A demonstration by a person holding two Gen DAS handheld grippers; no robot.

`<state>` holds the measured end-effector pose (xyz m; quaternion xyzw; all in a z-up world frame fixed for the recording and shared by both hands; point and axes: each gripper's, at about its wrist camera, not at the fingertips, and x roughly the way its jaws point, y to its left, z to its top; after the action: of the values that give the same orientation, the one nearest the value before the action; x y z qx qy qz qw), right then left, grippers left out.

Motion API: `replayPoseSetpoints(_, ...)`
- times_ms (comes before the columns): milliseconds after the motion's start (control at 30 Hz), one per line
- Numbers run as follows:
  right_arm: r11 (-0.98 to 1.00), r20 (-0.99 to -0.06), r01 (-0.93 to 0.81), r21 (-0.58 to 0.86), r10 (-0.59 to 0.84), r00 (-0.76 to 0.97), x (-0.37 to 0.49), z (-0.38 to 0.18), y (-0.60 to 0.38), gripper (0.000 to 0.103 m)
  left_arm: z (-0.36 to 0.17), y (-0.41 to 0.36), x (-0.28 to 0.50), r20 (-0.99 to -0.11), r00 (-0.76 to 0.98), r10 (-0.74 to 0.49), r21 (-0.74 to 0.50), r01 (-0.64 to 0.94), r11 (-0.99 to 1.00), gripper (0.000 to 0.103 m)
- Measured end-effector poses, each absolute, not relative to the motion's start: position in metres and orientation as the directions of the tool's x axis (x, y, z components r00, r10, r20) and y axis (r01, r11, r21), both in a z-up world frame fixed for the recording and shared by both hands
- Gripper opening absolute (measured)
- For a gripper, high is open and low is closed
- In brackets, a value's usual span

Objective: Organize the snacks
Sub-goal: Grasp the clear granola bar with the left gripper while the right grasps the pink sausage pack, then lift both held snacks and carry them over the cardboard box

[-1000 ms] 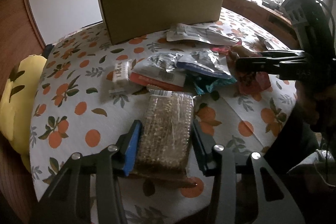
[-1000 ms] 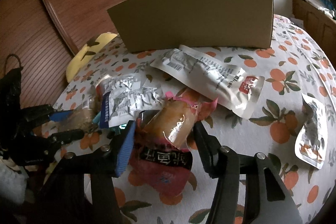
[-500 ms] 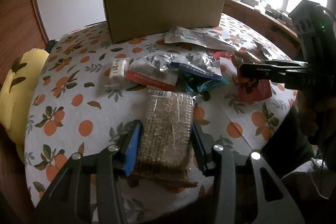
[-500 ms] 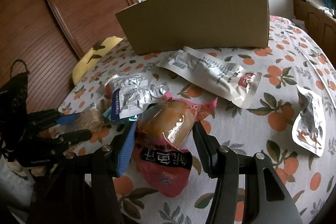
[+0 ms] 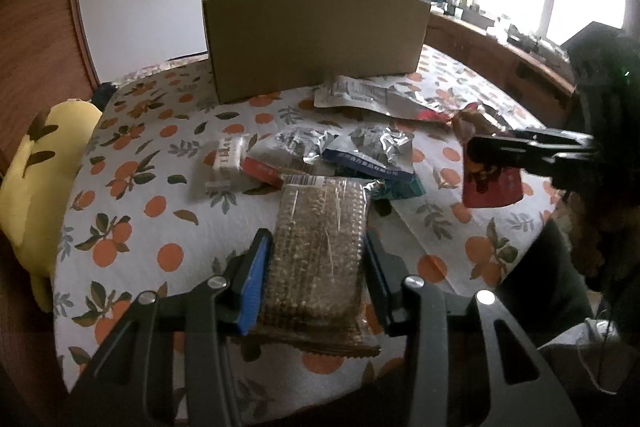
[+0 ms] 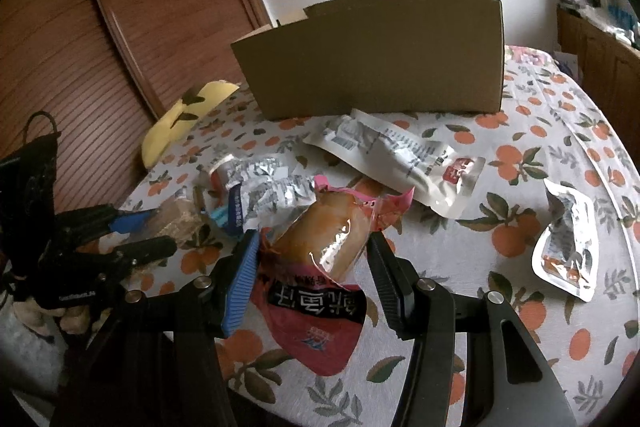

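My left gripper [image 5: 316, 247] is shut on a clear pack of brown grain bars [image 5: 320, 243] and holds it above the table's near edge. My right gripper [image 6: 312, 251] is shut on a red and pink pouch [image 6: 320, 267] with a brown meat piece inside, lifted off the table. The right gripper with its red pouch [image 5: 492, 183] also shows at the right of the left wrist view. The left gripper [image 6: 132, 231] shows at the left of the right wrist view. An open cardboard box [image 5: 316, 39] stands at the back of the table; it also shows in the right wrist view [image 6: 376, 55].
On the orange-print tablecloth [image 5: 132, 163] lie a long white pouch [image 6: 400, 155], a small white pouch [image 6: 568, 255], silver packets [image 5: 360, 151], a white bar [image 5: 230, 157]. A yellow cushion [image 5: 36, 163] sits at the left, beside a wooden door [image 6: 100, 39].
Both grippers have risen and pulled back from the table with their packs held. The box top has come into view.
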<state>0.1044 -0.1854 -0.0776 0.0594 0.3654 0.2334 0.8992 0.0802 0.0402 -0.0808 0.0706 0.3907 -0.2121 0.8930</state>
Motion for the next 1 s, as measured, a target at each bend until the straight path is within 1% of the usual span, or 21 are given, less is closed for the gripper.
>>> replayPoseSetpoints(300, 0.88, -0.617, -0.377, 0.288, 0.472, 0.63, 0.101, -0.072, -0.188, 0.056, -0.07, 0.042, 0.076, -0.712, 0.615, -0.339, -0.05, 0.437, 0.898, 0.042)
replayPoseSetpoints(600, 0.877, -0.591, -0.386, 0.285, 0.478, 0.65, 0.099, -0.056, -0.193, 0.056, -0.043, 0.045, 0.074, -0.664, 0.658, -0.356, -0.052, 0.433, 0.9, 0.042)
replayPoseSetpoints(1000, 0.883, -0.575, -0.415, 0.219, 0.46, 0.677, 0.116, -0.034, -0.203, 0.056, -0.024, 0.037, 0.115, -0.609, 0.696, -0.38, -0.096, 0.412, 0.906, 0.042)
